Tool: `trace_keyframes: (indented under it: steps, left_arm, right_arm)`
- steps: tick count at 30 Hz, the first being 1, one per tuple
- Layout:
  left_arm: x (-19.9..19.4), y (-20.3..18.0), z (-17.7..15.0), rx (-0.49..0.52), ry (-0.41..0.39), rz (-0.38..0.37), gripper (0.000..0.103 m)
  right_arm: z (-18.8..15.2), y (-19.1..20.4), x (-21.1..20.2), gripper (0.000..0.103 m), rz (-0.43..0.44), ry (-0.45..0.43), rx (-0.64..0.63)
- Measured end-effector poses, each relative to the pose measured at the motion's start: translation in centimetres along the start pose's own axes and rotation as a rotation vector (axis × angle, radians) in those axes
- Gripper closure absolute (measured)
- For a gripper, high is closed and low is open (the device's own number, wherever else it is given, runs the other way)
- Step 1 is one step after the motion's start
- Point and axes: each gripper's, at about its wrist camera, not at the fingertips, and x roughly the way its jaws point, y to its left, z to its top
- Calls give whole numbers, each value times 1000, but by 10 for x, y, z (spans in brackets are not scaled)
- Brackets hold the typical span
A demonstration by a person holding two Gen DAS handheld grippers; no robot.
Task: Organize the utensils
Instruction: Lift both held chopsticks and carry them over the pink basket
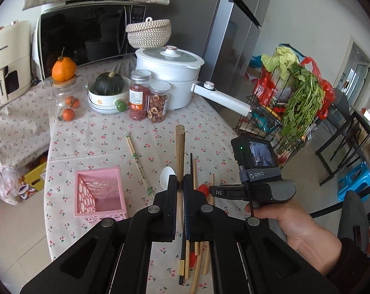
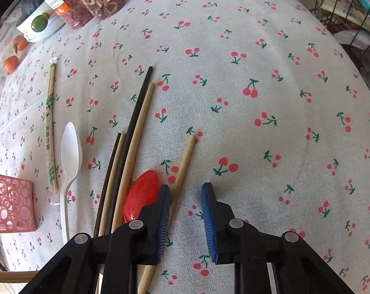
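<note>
Chopsticks, a light wooden pair, stand pinched between the pressed-together jaws of the left gripper, pointing toward twelve o'clock in the left wrist view and lifted clear of the cherry-print tablecloth. The pink basket sits at about nine o'clock from that gripper, empty as far as the view shows.

The step in hand looks like carrying this pair to the basket. The next move calls for swinging toward nine o'clock, tipping the sticks more upright over the opening, and only then letting go, so they drop inside rather than across the rim.

The right gripper hangs low over the loose pile, jaws parted with only bare cloth between them. One tan chopstick runs just under the tip of its left finger, and the red spoon lies at nine o'clock from that. Dark chopsticks and more tan ones fan toward eleven o'clock; the white spoon and a paper-wrapped pair lie further toward ten. To take the tan stick, this gripper needs to shift slightly toward nine o'clock so the stick lies between the pads.
</note>
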Motion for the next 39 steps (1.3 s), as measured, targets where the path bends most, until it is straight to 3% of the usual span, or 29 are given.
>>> trace_keyframes:
  steps: [6,13,25,32,39]
  left_arm:
    - [-20,10,-4,-14,-30,-39,99]
    - [-39,16,-12,-12,-62,-42,99]
    - [-75,26,-21,-17,-132,-34,99]
    - [-108,39,-11,-60,-237,-21,99]
    - [-129,56,8,-84,-354,59,99]
  right_arm:
    - [-6,22,4,89,-113,-23,-126]
    - [-11,6,-8,99,-24,-30,-98]
    - [-56,-4,-120,99,124,-315,-144]
    - [-75,-9,-174,99,214,-472,-160]
    - [-76,4,-211,99,265,-616,-182]
